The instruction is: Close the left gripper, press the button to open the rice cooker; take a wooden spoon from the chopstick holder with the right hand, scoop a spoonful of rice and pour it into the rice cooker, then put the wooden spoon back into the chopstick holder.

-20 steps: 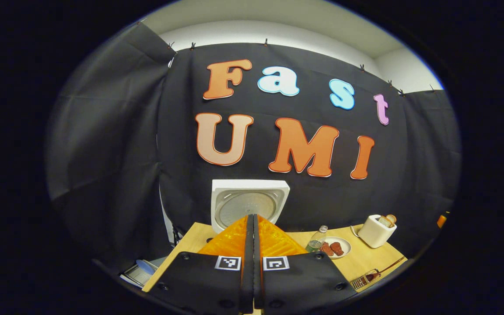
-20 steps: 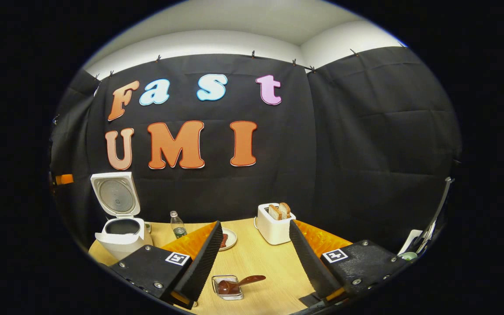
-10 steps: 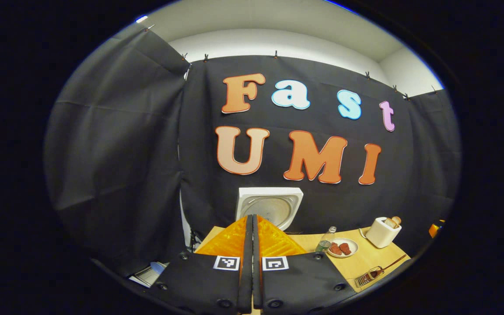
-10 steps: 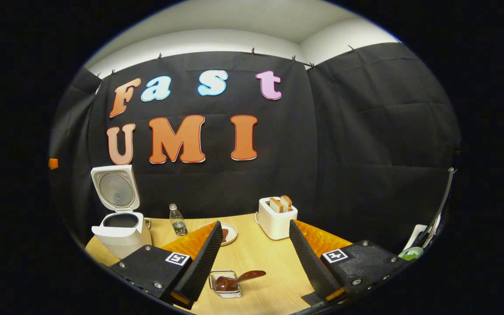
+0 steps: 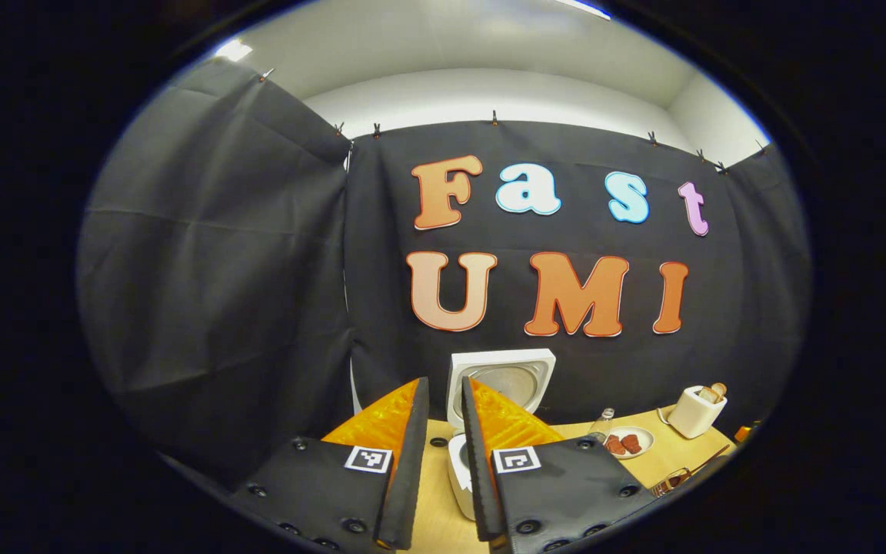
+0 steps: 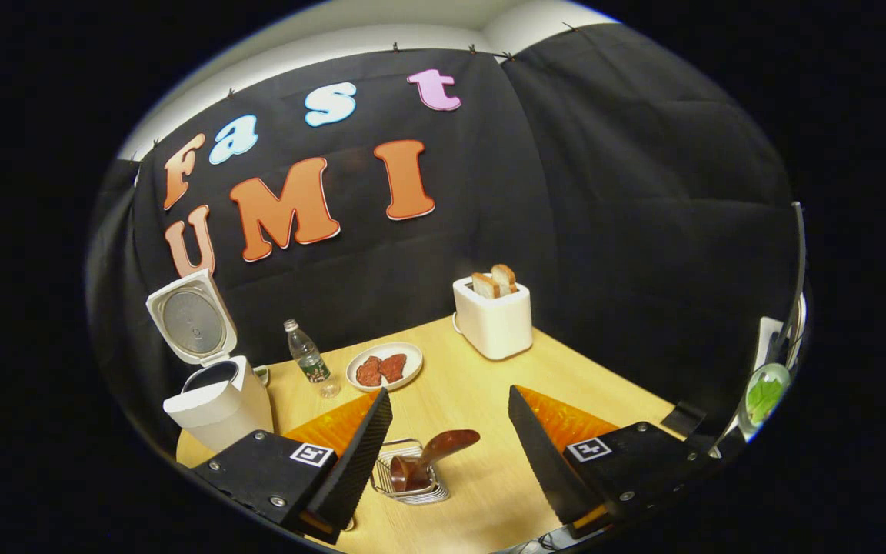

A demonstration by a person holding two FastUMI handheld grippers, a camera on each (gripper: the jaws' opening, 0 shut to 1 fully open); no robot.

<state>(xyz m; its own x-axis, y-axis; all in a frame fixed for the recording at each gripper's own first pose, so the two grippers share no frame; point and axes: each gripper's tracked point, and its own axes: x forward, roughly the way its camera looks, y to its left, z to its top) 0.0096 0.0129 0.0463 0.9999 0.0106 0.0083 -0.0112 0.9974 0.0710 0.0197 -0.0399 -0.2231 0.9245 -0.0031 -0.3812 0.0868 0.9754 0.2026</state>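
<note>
At the bottom of the right gripper view the right gripper (image 6: 443,454) is seen with its fingers spread wide and nothing held between them. Just beyond, low and slightly left of centre in the frame, the chopstick holder (image 6: 411,486), a small wire basket, is seen on the wooden table (image 6: 489,377), with the wooden spoon (image 6: 434,452) propped in it. The spoon's long axis is tilted, rising from the basket toward the upper right of the frame, so that the upper end falls inside the gap between the fingers; the coming grasp is judged to depend on this line being met across the fingers rather than along them. The right gripper is judged much the nearer to the spoon. Farther off, a plate (image 6: 383,366) with red pieces, a bottle (image 6: 304,355) and a toaster (image 6: 492,317) are seen, and at the left edge the rice cooker (image 6: 216,400) is seen with its lid raised, so the button step is judged done. No rice supply can be made out. In the left gripper view the left gripper (image 5: 443,462) is seen low in the frame, its fingers parted by a narrow gap, empty, with the rice cooker (image 5: 460,469) partly visible through that gap and its raised lid (image 5: 501,377) above
</note>
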